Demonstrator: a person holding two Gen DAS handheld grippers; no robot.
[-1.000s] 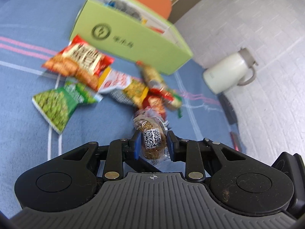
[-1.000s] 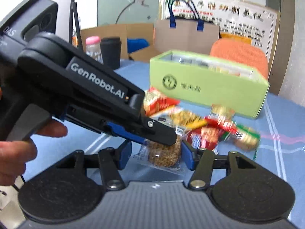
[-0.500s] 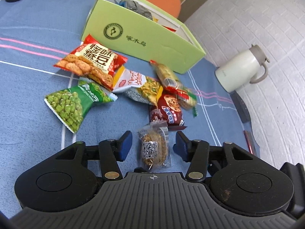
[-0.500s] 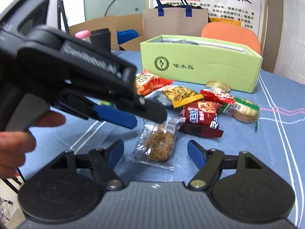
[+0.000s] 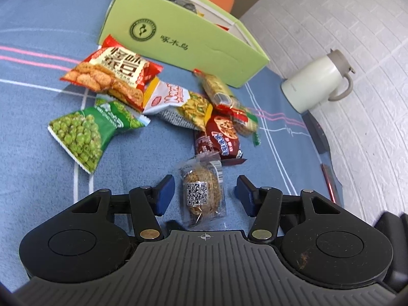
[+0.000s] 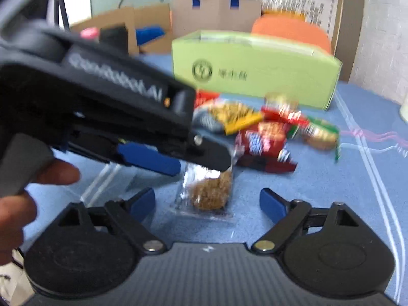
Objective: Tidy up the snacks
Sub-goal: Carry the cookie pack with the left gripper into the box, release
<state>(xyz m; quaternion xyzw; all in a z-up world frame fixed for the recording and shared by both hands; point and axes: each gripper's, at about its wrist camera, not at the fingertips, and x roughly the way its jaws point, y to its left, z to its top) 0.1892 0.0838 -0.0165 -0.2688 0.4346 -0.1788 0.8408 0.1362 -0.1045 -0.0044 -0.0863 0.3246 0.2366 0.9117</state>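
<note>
The left wrist camera is looking steeply down along its spread fingers at the blue tablecloth (image 5: 30, 25), close above a clear-wrapped cake (image 5: 201, 191) at lower centre, with the green box (image 5: 178, 38) at the top. The right wrist camera is sitting lower, facing almost level toward the same box (image 6: 255, 71). Both views are sharing the cake (image 6: 211, 193), the snack pile and box.
</note>
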